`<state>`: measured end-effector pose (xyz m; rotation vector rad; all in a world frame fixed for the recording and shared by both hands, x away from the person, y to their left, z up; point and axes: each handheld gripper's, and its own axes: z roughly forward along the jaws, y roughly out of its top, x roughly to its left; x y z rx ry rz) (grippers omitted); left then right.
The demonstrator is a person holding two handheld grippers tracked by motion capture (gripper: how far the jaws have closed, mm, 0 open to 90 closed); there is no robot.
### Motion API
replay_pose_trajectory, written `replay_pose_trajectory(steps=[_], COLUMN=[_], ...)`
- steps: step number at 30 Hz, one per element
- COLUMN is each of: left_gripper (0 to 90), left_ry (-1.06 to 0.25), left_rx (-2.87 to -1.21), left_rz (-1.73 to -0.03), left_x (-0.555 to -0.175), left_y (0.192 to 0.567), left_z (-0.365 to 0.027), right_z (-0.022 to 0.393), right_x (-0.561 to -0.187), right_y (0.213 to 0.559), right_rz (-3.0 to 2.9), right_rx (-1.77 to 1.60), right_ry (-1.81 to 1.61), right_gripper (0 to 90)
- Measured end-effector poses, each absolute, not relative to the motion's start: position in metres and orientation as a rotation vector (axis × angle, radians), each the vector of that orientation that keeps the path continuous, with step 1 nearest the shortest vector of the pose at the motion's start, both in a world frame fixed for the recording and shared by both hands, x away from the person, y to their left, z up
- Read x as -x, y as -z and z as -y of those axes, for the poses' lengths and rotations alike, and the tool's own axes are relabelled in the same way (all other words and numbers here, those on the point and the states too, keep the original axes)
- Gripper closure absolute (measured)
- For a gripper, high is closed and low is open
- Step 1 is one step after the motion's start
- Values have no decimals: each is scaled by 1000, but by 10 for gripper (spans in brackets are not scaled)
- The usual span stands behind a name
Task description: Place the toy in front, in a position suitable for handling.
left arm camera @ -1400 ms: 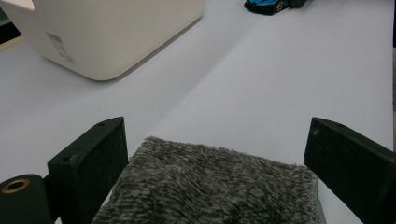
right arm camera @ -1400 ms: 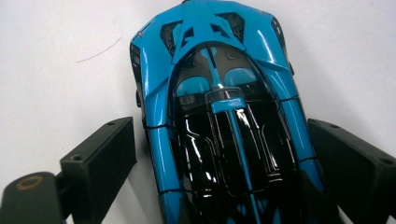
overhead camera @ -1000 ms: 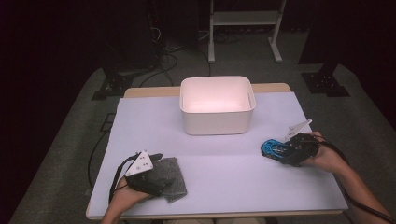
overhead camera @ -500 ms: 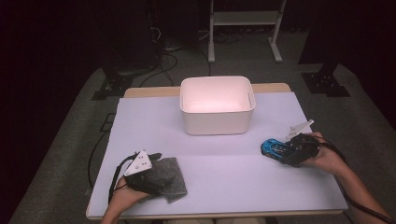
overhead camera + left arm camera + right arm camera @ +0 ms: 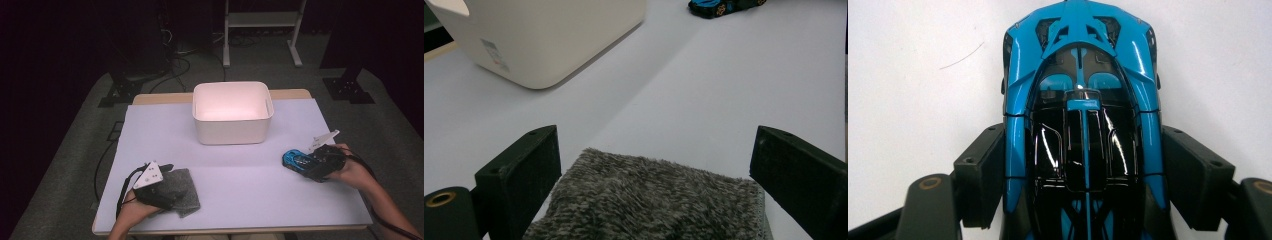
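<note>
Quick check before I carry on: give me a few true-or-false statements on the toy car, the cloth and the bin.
1. The blue toy car sits between the right gripper jaws. True.
2. The grey cloth lies inside the white bin. False: it lies on the table near the front edge, at the left gripper.
3. The left gripper's jaws stand apart. True.
4. The car is red. False: blue and black.

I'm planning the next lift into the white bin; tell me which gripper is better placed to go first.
Probably the right gripper: its jaws sit against both sides of the blue toy car. The left gripper stands open around the grey cloth.
</note>
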<state>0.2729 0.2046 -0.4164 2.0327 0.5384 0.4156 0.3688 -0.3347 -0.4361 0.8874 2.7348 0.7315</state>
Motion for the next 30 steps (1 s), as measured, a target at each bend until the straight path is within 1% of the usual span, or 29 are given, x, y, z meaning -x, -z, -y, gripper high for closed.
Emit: replay_pose_trajectory(steps=[16,24,25,29,30], left_gripper=[53,53,53,53,53], left_ry=[-421,-419,-419,-419,-418], left_rx=[-2031,-2025,-2027,-2028,-2026], left_rz=[-534,-539,-539,-535,-535], left_x=[-273,-273,-273,-273,-273], left_y=[416,416,415,415,415], left_z=[-206,-207,-207,-206,-206], right_z=[325,314,305,289,271], right_x=[-364,-359,-354,-347,-342], right_y=[429,411,401,388,380], right_rz=[-2760,-2764,-2781,-2799,-2829], right_rx=[-883,-831,-790,-714,-627], right_ry=[-739,-772,-791,-818,-832], right_gripper=[255,255,255,254,254])
